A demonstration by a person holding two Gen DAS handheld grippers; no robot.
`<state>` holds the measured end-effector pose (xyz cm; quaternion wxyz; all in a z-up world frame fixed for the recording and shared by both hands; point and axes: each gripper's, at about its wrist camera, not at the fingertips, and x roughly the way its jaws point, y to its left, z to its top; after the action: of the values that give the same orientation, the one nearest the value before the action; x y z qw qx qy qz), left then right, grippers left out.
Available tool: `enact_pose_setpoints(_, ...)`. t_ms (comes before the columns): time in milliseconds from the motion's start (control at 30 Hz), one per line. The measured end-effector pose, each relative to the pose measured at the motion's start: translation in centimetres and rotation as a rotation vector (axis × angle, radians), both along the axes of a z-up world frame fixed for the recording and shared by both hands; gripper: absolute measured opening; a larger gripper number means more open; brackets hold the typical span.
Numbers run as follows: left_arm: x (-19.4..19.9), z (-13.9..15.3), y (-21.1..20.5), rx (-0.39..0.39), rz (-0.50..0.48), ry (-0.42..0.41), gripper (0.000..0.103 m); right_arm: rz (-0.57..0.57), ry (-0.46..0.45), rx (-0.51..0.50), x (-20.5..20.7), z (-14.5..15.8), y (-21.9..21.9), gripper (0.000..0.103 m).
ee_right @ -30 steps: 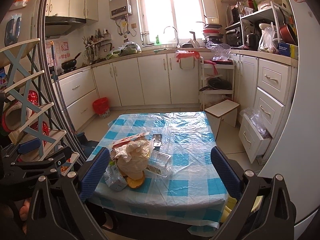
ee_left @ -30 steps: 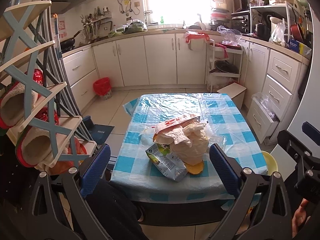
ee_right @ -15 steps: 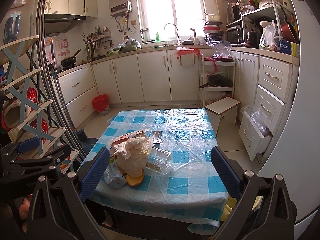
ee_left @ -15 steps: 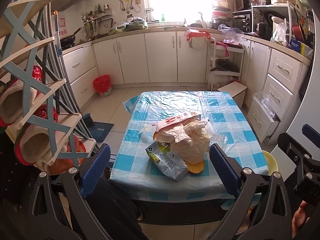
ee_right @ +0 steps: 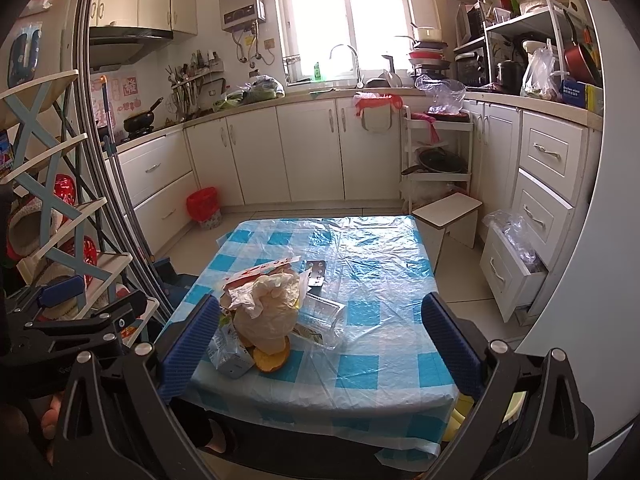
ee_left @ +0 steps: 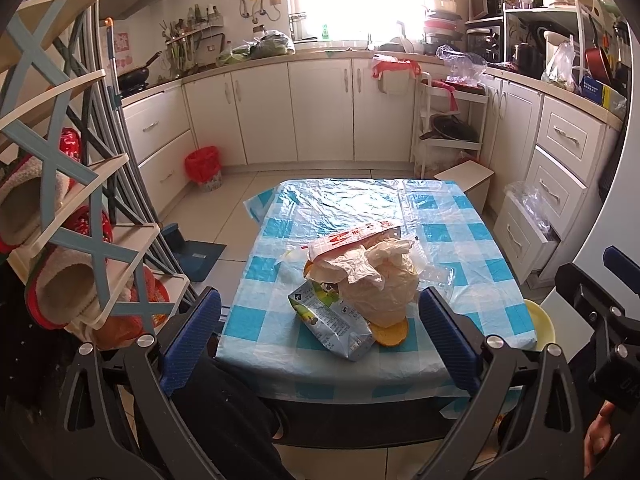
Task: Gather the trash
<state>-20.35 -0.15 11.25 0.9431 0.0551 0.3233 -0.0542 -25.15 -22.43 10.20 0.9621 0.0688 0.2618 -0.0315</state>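
Note:
A heap of trash sits on a low table [ee_left: 472, 240] [ee_right: 384, 264] with a blue-checked plastic cover. On top lies a crumpled tan bag [ee_left: 380, 280] [ee_right: 270, 312], with a red-and-white wrapper [ee_left: 352, 238] [ee_right: 260, 270] behind it. A green-and-white snack pouch [ee_left: 332, 320] [ee_right: 230, 354] and an orange disc [ee_left: 390, 332] [ee_right: 272, 356] lie at the near side. A clear plastic tray [ee_right: 320, 312] and a blister pack [ee_right: 316, 272] lie right of the heap. My left gripper [ee_left: 318, 332] and right gripper [ee_right: 320, 332] are both open and hold nothing, short of the table's near edge.
A red-lined bin [ee_left: 203, 168] [ee_right: 204, 206] stands on the floor by the left cabinets. A blue-and-cream shoe rack [ee_left: 60, 200] is close on the left. A small white stool [ee_right: 448, 216] and an open drawer [ee_right: 516, 264] are on the right. A yellow basin [ee_left: 542, 324] is beside the table.
Both cameras have risen slightly, so the table and trash sit a little lower in view. The trash has not moved and both grippers stay open.

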Motion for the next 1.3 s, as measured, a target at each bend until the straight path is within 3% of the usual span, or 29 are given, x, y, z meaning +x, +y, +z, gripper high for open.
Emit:
enact_pose_setpoints(667,5.5,-2.6,0.7,0.013,0.033,0.046,0.095,0.015,0.047,0.016,4.9,-2.0,-1.8,0.097)
enact_pose_setpoints(867,10.5,-4.7,-0.8,0.111,-0.008,0.035,0.095,0.046,0.093,0.005,7.7,-4.1,-2.1,0.097)
enact_pose_setpoints(967,14.1,-6.4,-1.9,0.125,-0.074,0.096,0.095,0.043,0.109,0.002,9.2,-5.1,-2.8,0.097)
enact_pose_setpoints(1167,19.7,-10.3,-5.3,0.260,-0.173,0.161,0.095,0.047,0.130,0.024,12.3,-6.7,-4.2,0.097)
enact_pose_setpoints(1300,22.2,-12.4,-7.4,0.330,-0.256,0.181,0.087,0.051,0.149,0.053,14.0,-7.9,-5.2,0.097)
